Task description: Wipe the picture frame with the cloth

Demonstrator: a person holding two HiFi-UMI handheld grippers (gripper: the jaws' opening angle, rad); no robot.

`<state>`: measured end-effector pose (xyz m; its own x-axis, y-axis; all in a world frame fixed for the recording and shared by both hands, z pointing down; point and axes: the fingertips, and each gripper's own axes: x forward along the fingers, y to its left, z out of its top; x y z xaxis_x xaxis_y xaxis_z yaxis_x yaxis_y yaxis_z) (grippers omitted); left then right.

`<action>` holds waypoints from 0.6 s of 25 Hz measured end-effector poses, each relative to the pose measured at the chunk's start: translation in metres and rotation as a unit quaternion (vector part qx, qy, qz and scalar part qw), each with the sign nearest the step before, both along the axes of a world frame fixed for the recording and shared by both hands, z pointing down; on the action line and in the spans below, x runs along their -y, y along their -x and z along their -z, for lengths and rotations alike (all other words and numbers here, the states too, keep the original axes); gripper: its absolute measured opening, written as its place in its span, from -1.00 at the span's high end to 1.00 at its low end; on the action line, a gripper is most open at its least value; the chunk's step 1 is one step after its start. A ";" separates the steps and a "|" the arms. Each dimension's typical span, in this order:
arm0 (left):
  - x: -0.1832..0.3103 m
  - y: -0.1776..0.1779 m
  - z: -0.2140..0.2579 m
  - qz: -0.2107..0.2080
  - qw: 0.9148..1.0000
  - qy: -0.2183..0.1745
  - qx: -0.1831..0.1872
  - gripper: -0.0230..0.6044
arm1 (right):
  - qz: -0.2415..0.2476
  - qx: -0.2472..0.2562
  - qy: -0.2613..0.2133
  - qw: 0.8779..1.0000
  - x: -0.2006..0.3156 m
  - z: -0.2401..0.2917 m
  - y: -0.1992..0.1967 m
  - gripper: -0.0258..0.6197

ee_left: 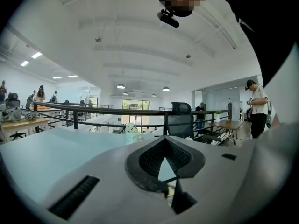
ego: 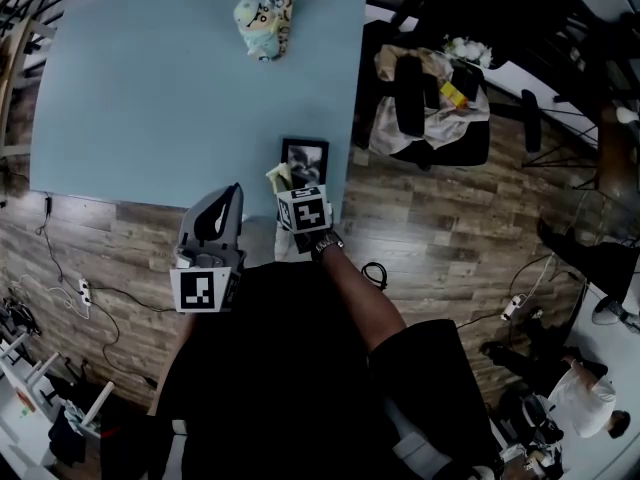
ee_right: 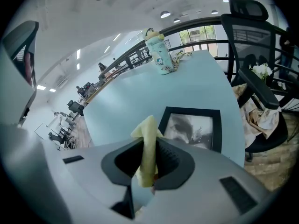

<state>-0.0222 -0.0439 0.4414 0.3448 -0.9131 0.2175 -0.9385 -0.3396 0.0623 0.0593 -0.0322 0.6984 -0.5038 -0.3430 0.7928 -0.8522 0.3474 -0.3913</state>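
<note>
A black picture frame lies flat near the front right corner of the light blue table. In the right gripper view the frame lies just beyond the jaws. My right gripper is shut on a pale yellow cloth, which sticks up between the jaws. In the head view the cloth hangs at the frame's near left corner, with the right gripper behind it. My left gripper hovers at the table's front edge, left of the frame. Its jaws are together and hold nothing.
A pastel stuffed toy stands at the table's far side. An office chair draped with clothes sits right of the table. Cables and a power strip lie on the wood floor. A person stands off to the right.
</note>
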 end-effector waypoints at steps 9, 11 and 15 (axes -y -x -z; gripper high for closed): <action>0.001 -0.002 -0.001 -0.008 1.000 0.001 -0.004 0.94 | -0.022 -0.012 0.001 1.000 0.000 -0.002 -0.015 0.74; 0.002 -0.003 -0.002 -0.012 1.000 0.001 -0.003 0.94 | -0.027 -0.017 0.001 0.999 0.000 -0.004 -0.021 0.74; 0.003 -0.007 -0.002 -0.019 1.000 -0.002 -0.004 0.94 | -0.044 -0.023 0.003 0.999 0.000 -0.005 -0.033 0.74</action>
<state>-0.0156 -0.0472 0.4434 0.3813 -0.8999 0.2116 -0.9243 -0.3755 0.0684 0.0924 -0.0320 0.7039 -0.4351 -0.3799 0.8163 -0.8963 0.2693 -0.3524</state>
